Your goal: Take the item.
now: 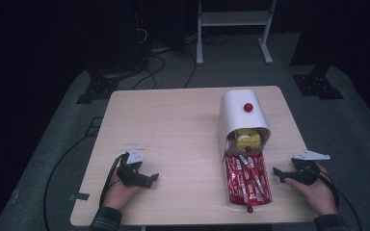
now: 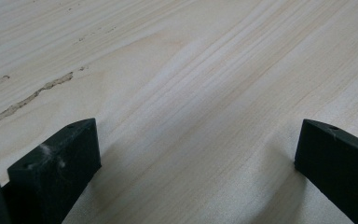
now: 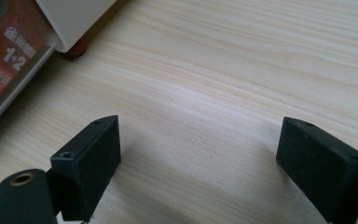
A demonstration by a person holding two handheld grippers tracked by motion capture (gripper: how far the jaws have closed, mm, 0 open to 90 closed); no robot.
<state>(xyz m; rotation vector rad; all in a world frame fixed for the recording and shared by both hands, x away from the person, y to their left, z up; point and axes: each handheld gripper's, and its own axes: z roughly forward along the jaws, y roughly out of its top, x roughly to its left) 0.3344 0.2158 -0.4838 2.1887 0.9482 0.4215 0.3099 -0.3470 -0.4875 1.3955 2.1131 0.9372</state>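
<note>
A white box point(image 1: 241, 118) with a rounded cover and a red knob point(image 1: 248, 107) lies on the wooden table point(image 1: 173, 125), right of centre. Its drawer point(image 1: 247, 179) is pulled toward me and holds several red sachets; yellow packets point(image 1: 247, 138) show inside the opening. My left gripper point(image 1: 153, 178) rests on the table at the near left, open, with bare wood point(image 2: 196, 140) between its jaws. My right gripper point(image 1: 277, 174) rests just right of the drawer, open, pointing at it. The right gripper view has the drawer's white corner point(image 3: 72, 18) and red sachets point(image 3: 9, 60) at upper left.
A small red knob point(image 1: 249, 209) sticks out of the drawer's near end by the table's front edge. Black cables point(image 1: 67, 159) trail over the grey floor at left. A white frame point(image 1: 233, 29) stands on the floor beyond the table.
</note>
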